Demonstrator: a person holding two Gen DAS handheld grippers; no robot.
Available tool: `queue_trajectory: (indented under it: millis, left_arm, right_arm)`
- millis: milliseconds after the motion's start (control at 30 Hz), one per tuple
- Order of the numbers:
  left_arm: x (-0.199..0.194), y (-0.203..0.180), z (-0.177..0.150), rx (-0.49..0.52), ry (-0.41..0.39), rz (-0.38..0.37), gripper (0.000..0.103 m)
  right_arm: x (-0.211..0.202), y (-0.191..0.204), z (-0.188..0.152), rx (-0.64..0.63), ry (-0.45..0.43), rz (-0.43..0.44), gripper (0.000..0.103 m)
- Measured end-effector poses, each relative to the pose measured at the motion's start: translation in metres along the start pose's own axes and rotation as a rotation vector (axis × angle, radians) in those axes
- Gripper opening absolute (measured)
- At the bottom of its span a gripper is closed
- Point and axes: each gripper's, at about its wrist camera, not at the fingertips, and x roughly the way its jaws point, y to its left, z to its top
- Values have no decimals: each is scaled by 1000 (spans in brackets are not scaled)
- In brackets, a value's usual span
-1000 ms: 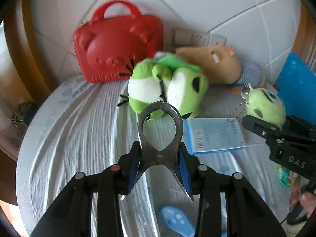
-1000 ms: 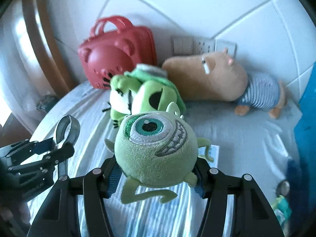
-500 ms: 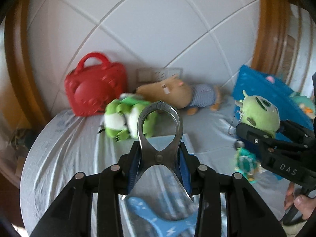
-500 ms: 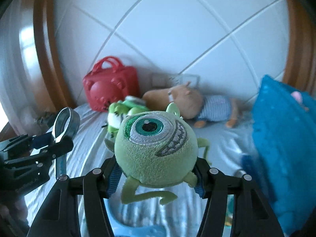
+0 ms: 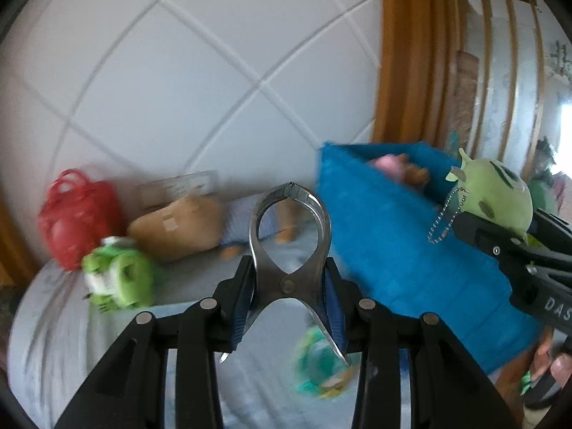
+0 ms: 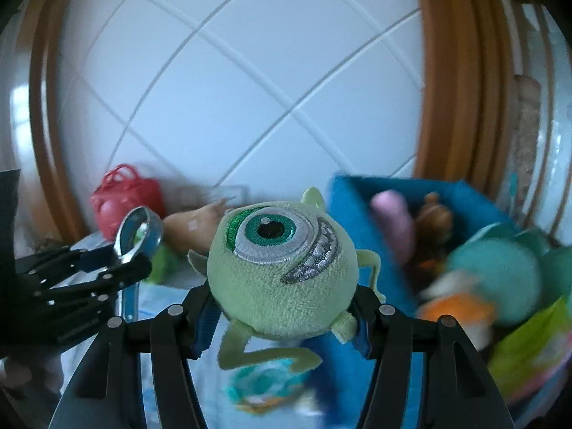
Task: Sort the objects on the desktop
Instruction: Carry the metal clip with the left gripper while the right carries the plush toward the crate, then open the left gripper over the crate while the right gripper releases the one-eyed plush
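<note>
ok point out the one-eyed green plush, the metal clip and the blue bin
one-eyed green plush (image 6: 282, 271), right wrist view, on its body below the eye
metal clip (image 5: 289, 250), left wrist view, on the steel near its pivot
blue bin (image 5: 386, 243), left wrist view, on its front wall

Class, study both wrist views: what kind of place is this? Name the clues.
Probably a home room: plush toys lie on a wrinkled grey cloth-covered surface, against a white tiled wall, beside a blue fabric bin holding soft toys.
</note>
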Motion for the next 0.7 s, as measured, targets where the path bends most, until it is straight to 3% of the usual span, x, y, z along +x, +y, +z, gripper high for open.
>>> queue_trajectory:
  millis: [133,300,500,533,567,600,633,667,700]
  left_arm:
    - [34,-86,45,16,-18,-48,37]
    - [78,-169,98,69,-3,-66,37]
    - [119,-223,121,113,38,-74,37]
    - [124,-226,121,110,48,-79,38]
    - [129,-229,122,108,57,-80,47]
    - [134,-232,121,109,59,-67,64]
    - [137,-233,122,113,56,-50,74]
    - [138,-235,121,117,47,-37,84]
    - [139,-236,121,119,42,-33,84]
  right_arm:
    - [-20,-97,26,-14,-37,-81,59]
    - [-16,-185,56,15,-49,-134,59]
    - [9,-235,63,67,-20,-141,60]
    - [14,-241,61,77,-11,-143,65]
    - [14,-247,59,83,-6,-150,76]
    - [17,-251,58,85,0,-160,84]
    - [21,-256,58,88,5,-161,98]
    - [22,-258,56,92,3,-165,101]
    - [23,-260,56,93,-1,-170,101]
